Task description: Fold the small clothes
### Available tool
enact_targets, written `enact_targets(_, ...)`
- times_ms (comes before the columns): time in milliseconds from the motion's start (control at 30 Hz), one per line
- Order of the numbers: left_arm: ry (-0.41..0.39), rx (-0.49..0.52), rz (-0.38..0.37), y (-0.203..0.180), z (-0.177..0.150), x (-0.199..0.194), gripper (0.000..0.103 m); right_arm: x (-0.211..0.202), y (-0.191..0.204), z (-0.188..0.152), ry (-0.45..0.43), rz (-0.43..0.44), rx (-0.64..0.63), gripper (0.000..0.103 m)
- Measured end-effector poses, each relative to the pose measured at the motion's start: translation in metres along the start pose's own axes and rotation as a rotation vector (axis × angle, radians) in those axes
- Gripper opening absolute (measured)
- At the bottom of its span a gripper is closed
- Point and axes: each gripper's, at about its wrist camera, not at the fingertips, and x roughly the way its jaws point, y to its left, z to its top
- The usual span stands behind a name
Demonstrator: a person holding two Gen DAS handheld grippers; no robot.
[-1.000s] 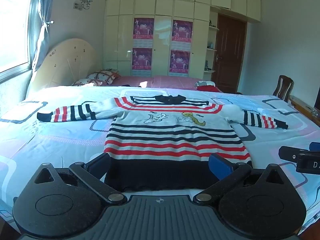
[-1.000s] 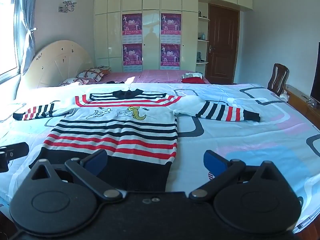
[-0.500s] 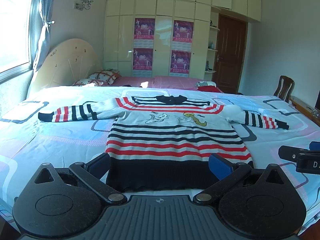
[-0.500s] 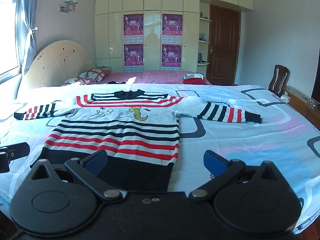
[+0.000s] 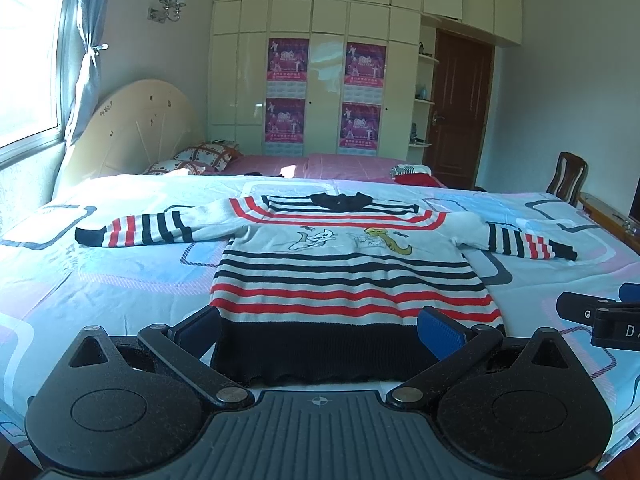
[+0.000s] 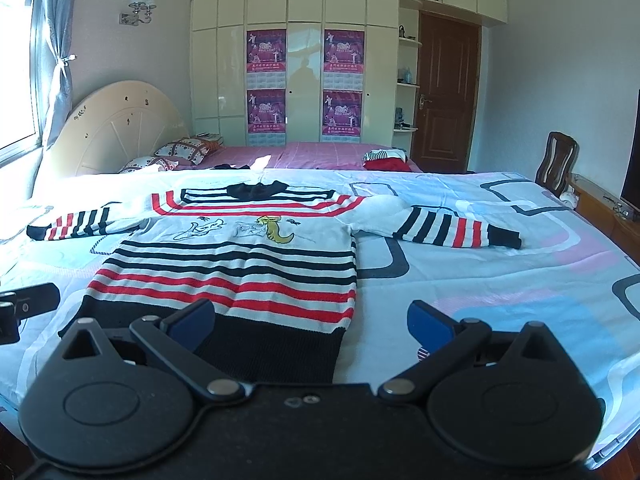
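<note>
A small striped sweater [image 5: 344,280] [image 6: 240,268] lies flat and face up on the bed, sleeves spread out to both sides, dark hem nearest me. My left gripper [image 5: 320,330] hovers open just in front of the hem, its blue fingertips wide apart with nothing between them. My right gripper [image 6: 312,322] is open too, near the hem's right corner; its left fingertip is over the dark band and its right one over bare sheet. Each gripper shows at the edge of the other's view.
The bed's patterned light-blue sheet [image 5: 100,280] [image 6: 500,280] extends left and right of the sweater. A folded striped and red garment [image 5: 412,170] lies on the far pink bed. A wooden chair [image 6: 558,164] and low cabinet stand at right.
Both views have shifted very slightly; the sweater sits a touch lower right in frame. The sweater and both open grippers are otherwise unchanged.
</note>
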Motion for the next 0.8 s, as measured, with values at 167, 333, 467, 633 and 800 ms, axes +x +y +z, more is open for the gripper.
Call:
enact_targets(167, -0.005, 0.001, 0.0, -0.0011, 0.0006, -0.0016, 0.103, 0.0002, -0.0011, -0.0008, -0.001, 0.0, -0.001, 0.102)
enact_targets(333, -0.005, 0.003, 0.003, -0.0016, 0.0007, -0.0024, 0.103, -0.0002, 0.0009, 0.0013, -0.002, 0.001, 0.0, 0.102)
enact_targets(467, -0.006, 0.002, 0.004, -0.0015, 0.0014, -0.0024, 0.103, -0.0005, 0.0006, 0.002, -0.003, 0.001, -0.002, 0.102)
enact_targets(633, -0.008, 0.002, 0.005, -0.0017, 0.0015, -0.0031, 0.103, -0.0006, 0.0009, 0.0016, -0.005, 0.0, -0.002, 0.102)
enact_targets(800, -0.011, 0.002, 0.005, -0.0015, 0.0021, -0.0038, 0.103, -0.0016, 0.0018, 0.0037, -0.006, 0.001, -0.004, 0.102)
